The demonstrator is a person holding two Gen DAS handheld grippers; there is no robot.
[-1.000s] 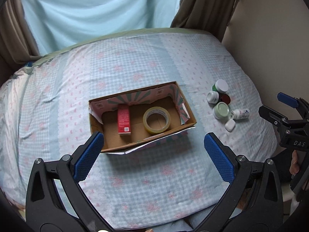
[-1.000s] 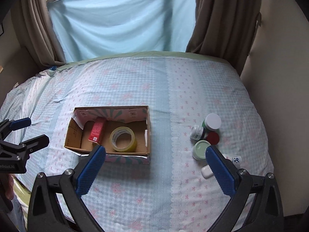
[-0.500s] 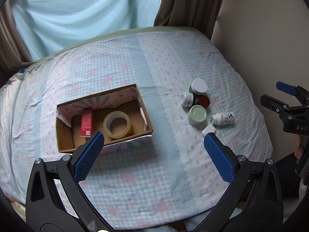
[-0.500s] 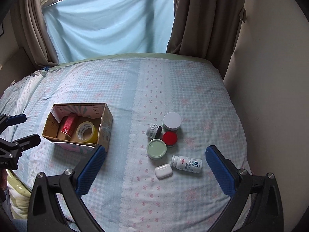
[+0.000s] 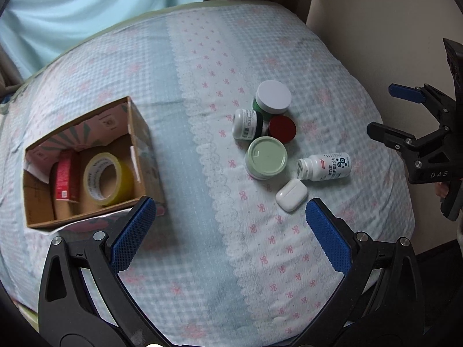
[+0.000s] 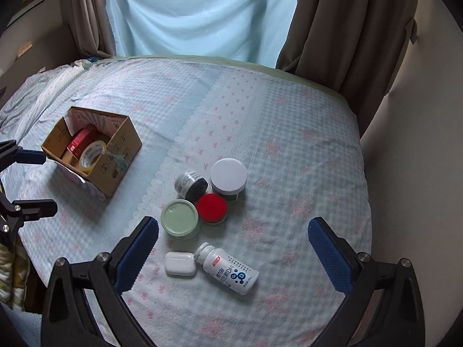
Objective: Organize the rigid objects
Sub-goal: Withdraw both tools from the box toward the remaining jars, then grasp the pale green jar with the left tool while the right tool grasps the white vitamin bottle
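Box (image 5: 86,167): open cardboard, on the bed (image 5: 202,260) toward its left side, well apart from the loose items. Inside it, a tape roll (image 5: 107,179) stands on edge beside a red carton (image 5: 65,179); the two look to be touching, though blur makes that uncertain.

Loose cluster on the bed's right half, largest first:
- white-lid jar (image 6: 229,177), upright, farthest from the cameras; green body visible in the left wrist view.
- green-lid jar (image 6: 180,218), upright, nearest the box side of the cluster.
- pill bottle (image 6: 227,268), white, lying on its side, cap end toward the earbud case.
- red-lid jar (image 6: 211,208), upright, between the white-lid and green-lid jars, touching both.
- small bottle (image 6: 191,183), white label, dark cap, lying tilted against the white-lid jar.
- earbud case (image 6: 180,263), white, closed, just beside the pill bottle's cap.

Left gripper (image 5: 231,231): jaws spread wide, nothing between them, above the bed between box and cluster.

Right gripper (image 6: 233,248): jaws spread wide, empty, above the near part of the cluster; pill bottle and earbud case lie between the blue pads in its view, not touched.
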